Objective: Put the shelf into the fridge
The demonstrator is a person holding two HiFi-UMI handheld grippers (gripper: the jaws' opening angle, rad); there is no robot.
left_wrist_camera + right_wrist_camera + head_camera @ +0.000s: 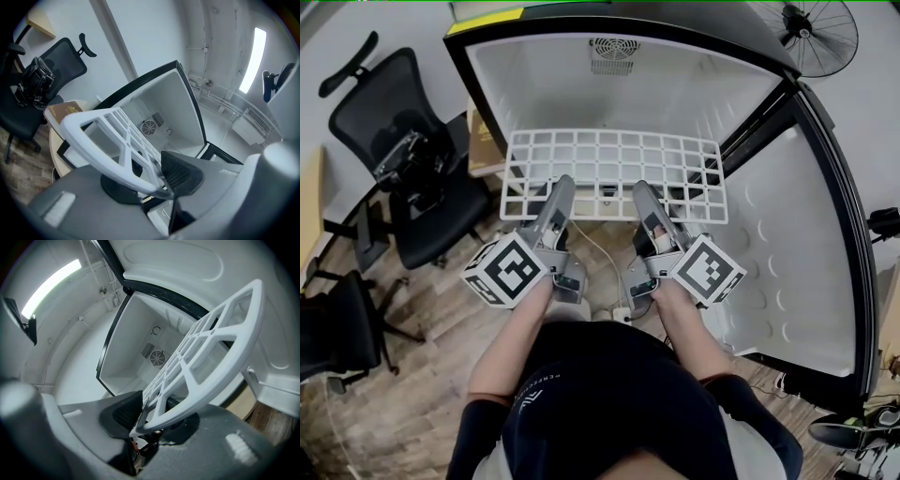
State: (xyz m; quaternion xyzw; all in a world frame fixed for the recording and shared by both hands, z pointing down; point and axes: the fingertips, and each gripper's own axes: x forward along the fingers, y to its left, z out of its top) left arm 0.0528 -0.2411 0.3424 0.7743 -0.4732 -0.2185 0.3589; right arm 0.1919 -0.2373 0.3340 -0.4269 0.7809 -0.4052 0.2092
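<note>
A white lattice shelf [614, 173] is held level in front of the open fridge [628, 84], its far edge at the mouth of the white interior. My left gripper [564, 184] is shut on the shelf's near edge left of middle. My right gripper [641, 187] is shut on the same edge right of middle. In the left gripper view the shelf [117, 136] runs between the black pads toward the fridge's back fan [148, 127]. In the right gripper view the shelf [206, 362] sits clamped the same way, with the fan [157, 358] beyond it.
The fridge door [806, 244] stands open at the right. Black office chairs [408, 159] crowd the left on the wooden floor [422, 375], with a cardboard box [481, 141] beside the fridge. A standing fan [816, 33] is at the top right. Cables [614, 281] lie below the shelf.
</note>
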